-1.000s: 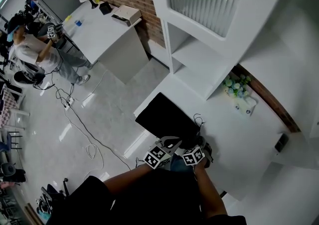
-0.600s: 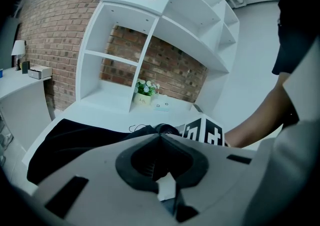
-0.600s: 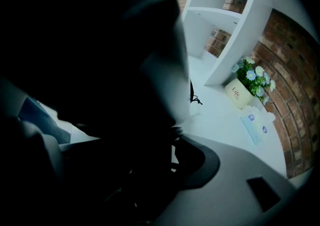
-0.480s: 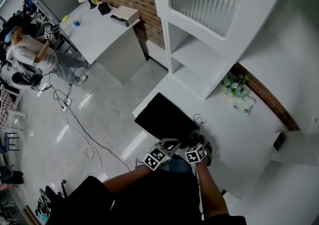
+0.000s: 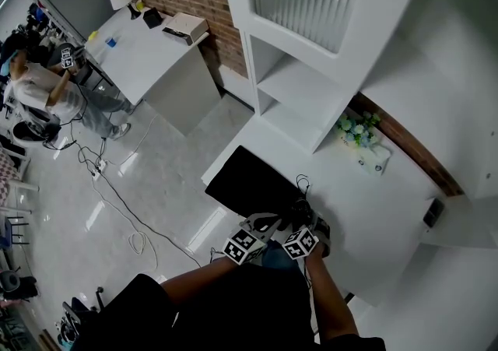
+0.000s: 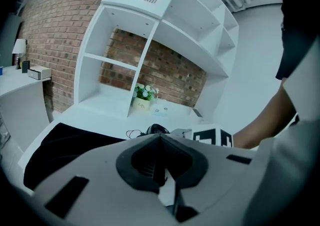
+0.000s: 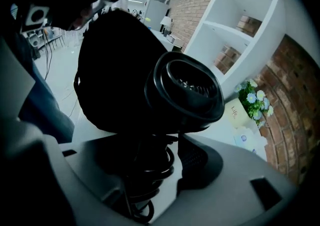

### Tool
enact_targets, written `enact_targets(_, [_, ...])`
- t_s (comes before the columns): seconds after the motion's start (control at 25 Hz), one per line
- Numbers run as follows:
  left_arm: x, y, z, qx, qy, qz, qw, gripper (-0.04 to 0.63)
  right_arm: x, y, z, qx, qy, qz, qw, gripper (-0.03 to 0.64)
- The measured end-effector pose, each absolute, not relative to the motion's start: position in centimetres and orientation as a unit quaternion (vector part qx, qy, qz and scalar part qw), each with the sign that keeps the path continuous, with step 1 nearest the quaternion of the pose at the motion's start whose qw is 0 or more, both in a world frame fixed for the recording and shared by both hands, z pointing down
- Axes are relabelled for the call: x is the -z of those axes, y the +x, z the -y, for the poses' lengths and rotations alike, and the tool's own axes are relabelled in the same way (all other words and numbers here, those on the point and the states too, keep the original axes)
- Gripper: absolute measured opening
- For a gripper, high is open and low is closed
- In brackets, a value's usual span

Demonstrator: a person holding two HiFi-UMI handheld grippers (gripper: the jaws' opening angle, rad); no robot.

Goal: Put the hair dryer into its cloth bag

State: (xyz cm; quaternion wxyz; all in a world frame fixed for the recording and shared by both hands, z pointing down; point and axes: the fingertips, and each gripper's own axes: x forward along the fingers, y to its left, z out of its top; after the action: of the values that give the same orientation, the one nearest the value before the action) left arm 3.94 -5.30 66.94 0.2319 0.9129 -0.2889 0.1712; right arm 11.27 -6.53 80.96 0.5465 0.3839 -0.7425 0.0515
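Now the jaws of the right gripper point(image 7: 167, 170) have just been opened around the hair dryer point(image 7: 187, 89), set just right of its cloth bag point(image 5: 249, 182); those of the left gripper point(image 6: 161, 165) are pressed together, empty.

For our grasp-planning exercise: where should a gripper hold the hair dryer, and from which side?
Probably the hair dryer handle, approached from the bottom of the head view: it is slimmer than the round barrel and lies nearest; mind the coiled cord.
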Motion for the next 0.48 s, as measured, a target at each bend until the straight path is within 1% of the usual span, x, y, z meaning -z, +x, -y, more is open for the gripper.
enact_targets(0.2, [-67.1, 4.0, 5.3, -0.166, 0.909, 0.296, 0.240, 0.018, -80.3, 10.8, 5.4, 0.018, 0.378, 0.738, 0.558, 0.258])
enact_targets(0.32, [-67.9, 3.5, 5.0, -0.172, 0.904, 0.303, 0.249, 0.018, -80.2, 10.6, 5.0, 0.035, 0.376, 0.739, 0.558, 0.258])
enact_targets(0.48, [-70.7, 2.8, 4.5, -0.226, 0.890, 0.308, 0.248, 0.018, -80.2, 10.7, 5.0, 0.034, 0.380, 0.741, 0.553, 0.258])
